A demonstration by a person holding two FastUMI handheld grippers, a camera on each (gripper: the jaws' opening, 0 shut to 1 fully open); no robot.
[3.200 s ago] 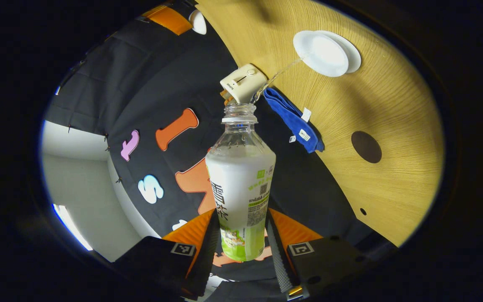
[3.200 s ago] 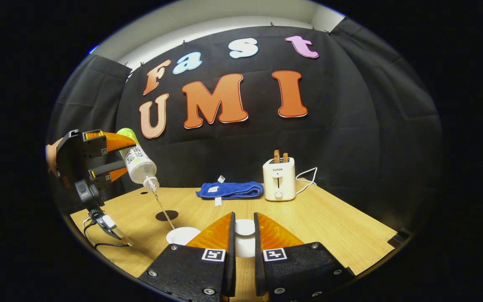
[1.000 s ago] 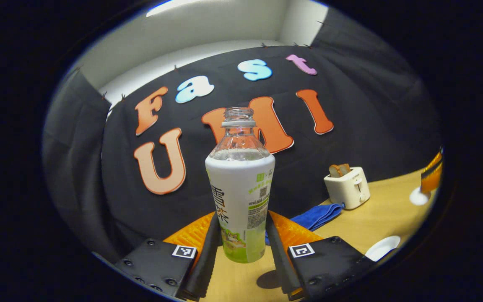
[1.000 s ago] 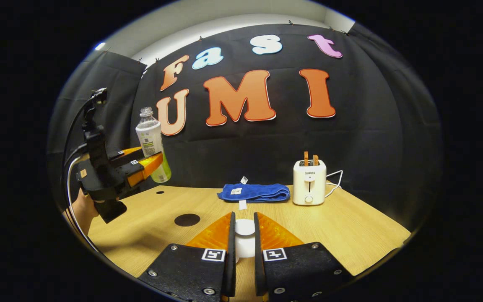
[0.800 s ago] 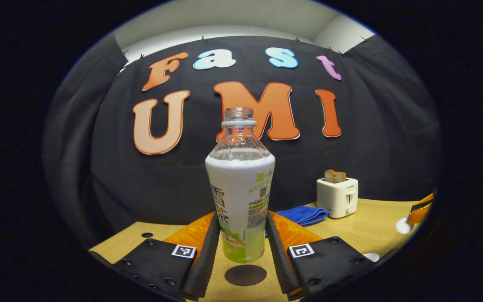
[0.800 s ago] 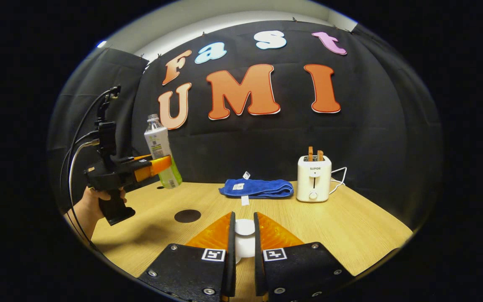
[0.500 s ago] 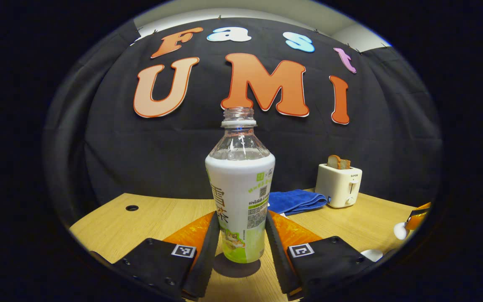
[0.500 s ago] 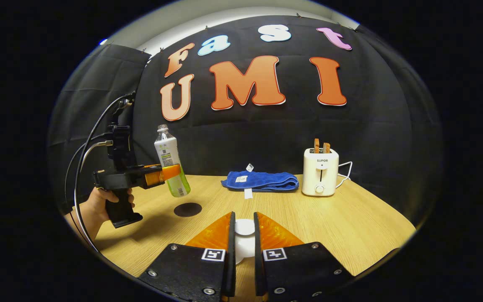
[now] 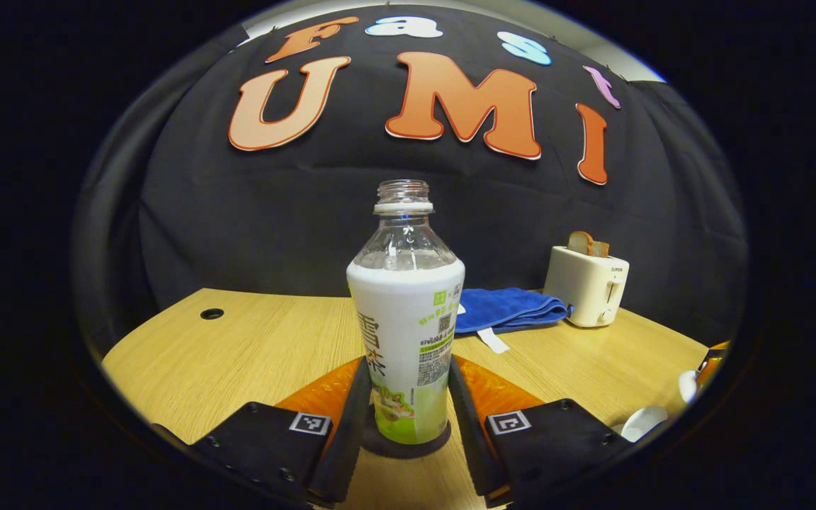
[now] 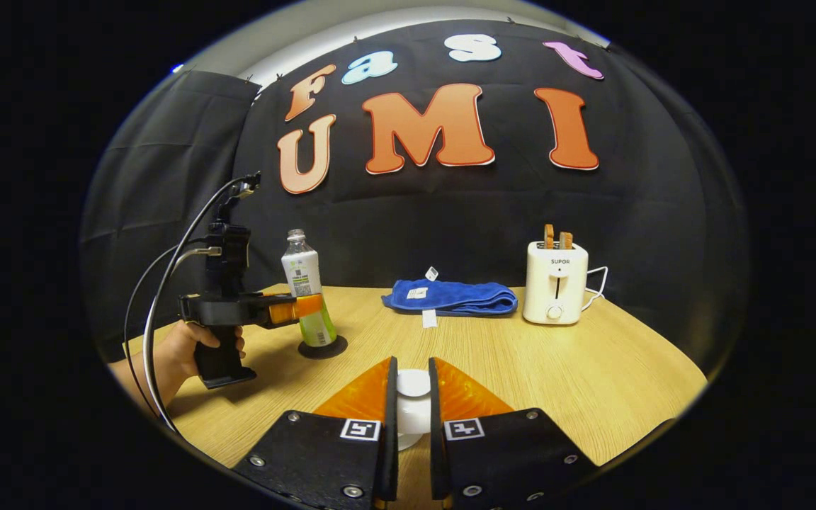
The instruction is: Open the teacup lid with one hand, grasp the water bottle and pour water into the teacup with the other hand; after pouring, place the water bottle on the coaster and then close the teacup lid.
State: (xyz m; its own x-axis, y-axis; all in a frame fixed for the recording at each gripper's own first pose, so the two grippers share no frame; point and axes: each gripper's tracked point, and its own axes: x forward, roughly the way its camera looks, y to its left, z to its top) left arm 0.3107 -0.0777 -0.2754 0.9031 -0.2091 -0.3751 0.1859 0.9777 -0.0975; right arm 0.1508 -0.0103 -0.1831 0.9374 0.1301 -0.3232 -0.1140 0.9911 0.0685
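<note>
The uncapped water bottle (image 9: 405,319), white and green label, stands upright between my left gripper's (image 9: 408,368) fingers, which are shut on its lower body. Its base sits on the dark round coaster (image 9: 408,445). The right gripper view shows the same: the left gripper (image 10: 295,309) around the bottle (image 10: 305,294) on the coaster (image 10: 321,348), a hand (image 10: 188,347) on the handle. My right gripper (image 10: 412,375) is shut on the white teacup lid's knob (image 10: 414,386). The white teacup (image 9: 643,421) peeks in at the far right of the left gripper view.
A folded blue towel (image 10: 450,296) and a white toaster (image 10: 555,282) with toast stand at the back of the wooden table (image 10: 592,382). A small hole (image 9: 211,313) is in the table's far left part. Cables run from the left gripper.
The bottle went from tilted and pouring into the cup to upright, then came down onto the coaster. The right gripper kept hold of the lid throughout.
</note>
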